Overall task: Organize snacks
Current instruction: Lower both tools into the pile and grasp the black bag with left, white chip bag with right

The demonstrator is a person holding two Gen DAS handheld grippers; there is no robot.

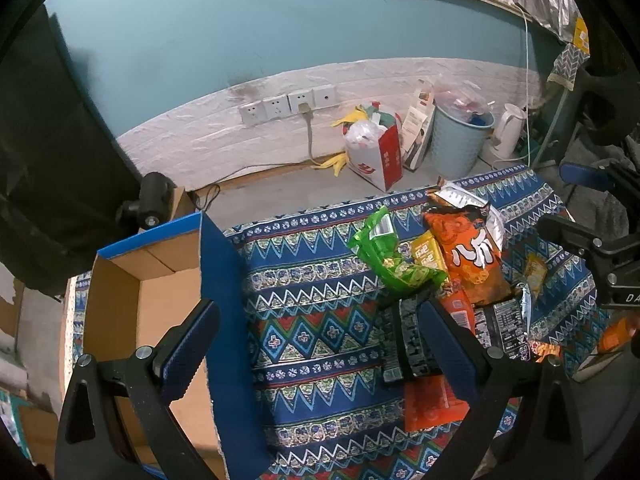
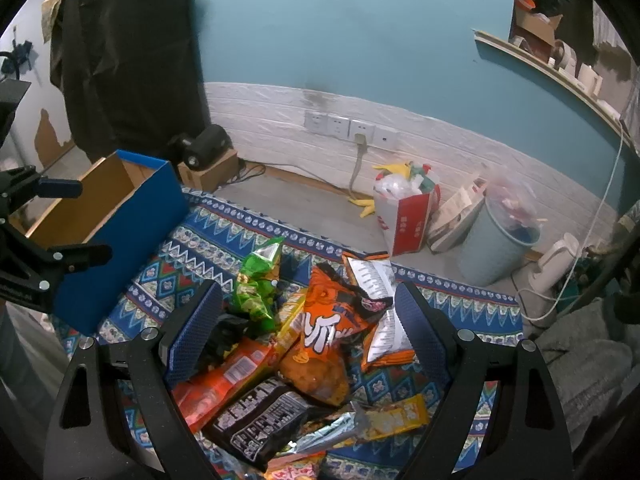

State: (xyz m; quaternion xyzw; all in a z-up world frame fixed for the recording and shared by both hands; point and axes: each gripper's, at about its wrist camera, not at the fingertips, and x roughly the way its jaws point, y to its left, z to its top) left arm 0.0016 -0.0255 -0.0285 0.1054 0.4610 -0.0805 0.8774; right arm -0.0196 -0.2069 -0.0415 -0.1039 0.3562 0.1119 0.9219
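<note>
Snack pile point(image 2: 304, 352): it lies on the patterned cloth point(image 1: 320, 280) at the table's right half, directly under your right gripper; from the left wrist view it sits at 3 o'clock.
Orange bag point(image 2: 328, 320): puffed, light and crinkly by the look of it, probably slippery film. Take it by a flat sealed end, not the air-filled belly, or it may squirt out.
Green bag point(image 2: 256, 292): leans at the pile's 11 o'clock, crumpled and soft; its upright top seam looks the easiest hold.
Black packet point(image 2: 260, 416): flat and near 6 o'clock, partly tucked under the others, so expect it to drag neighbours.
Right gripper point(image 2: 308, 328): spread wide, holding nothing, its blue pads straddling the pile.
Left gripper point(image 1: 320, 336): also spread and empty, over bare cloth between box and snacks; its right pad is just beside a dark packet.
Box point(image 2: 116, 216): open-topped, blue outside, cardboard inside, at 10 o'clock of the pile; it looks empty where visible.
Edges: the cloth's far edge at 12 o'clock drops to the floor, so loose packets could slide off.
Open room: the bare cloth strip between pile and box gives you a clear carrying lane.
</note>
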